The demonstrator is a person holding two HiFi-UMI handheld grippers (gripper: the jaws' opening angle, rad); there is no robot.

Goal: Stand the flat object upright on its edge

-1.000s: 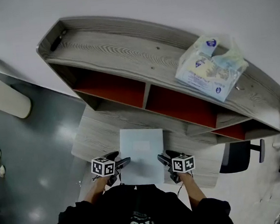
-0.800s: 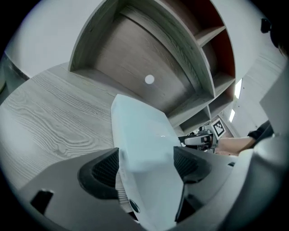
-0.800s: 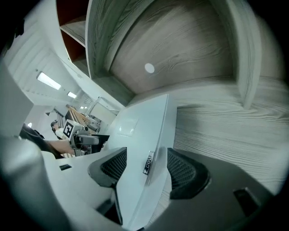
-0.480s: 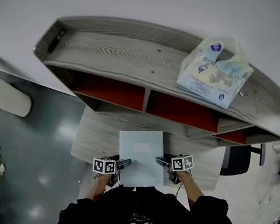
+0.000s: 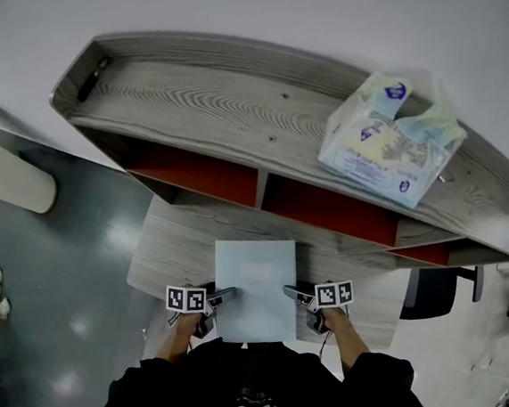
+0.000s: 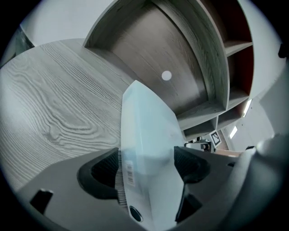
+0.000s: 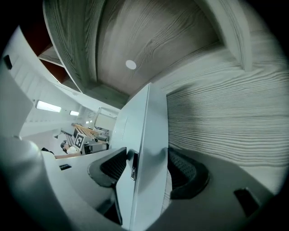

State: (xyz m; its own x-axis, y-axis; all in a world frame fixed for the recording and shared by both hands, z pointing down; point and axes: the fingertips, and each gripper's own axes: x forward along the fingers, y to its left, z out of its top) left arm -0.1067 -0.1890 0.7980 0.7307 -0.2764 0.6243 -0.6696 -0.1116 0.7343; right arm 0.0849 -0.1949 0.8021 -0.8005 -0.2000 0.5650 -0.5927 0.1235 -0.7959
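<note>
A flat pale blue folder (image 5: 257, 283) lies over the near part of the grey wood desk (image 5: 173, 242), with its long side pointing toward the shelf. My left gripper (image 5: 226, 293) is shut on its left edge. In the left gripper view the folder (image 6: 146, 131) fills the gap between the two dark pads (image 6: 103, 172) of that gripper (image 6: 146, 166). My right gripper (image 5: 292, 291) is shut on the right edge. In the right gripper view the folder (image 7: 144, 131) sits edge-on between the jaws of that gripper (image 7: 147, 164). I cannot tell whether the folder's far end touches the desk.
A grey wood shelf unit (image 5: 227, 102) with red-backed compartments (image 5: 197, 170) stands at the desk's far side. On its top lie a soft tissue pack (image 5: 390, 140) at the right and a small dark object (image 5: 92, 77) at the left. A dark chair (image 5: 433, 290) stands right of the desk.
Both grippers have drawn in a little against the folder's side edges. The folder stays in about the same place, and the head view has shifted slightly.
</note>
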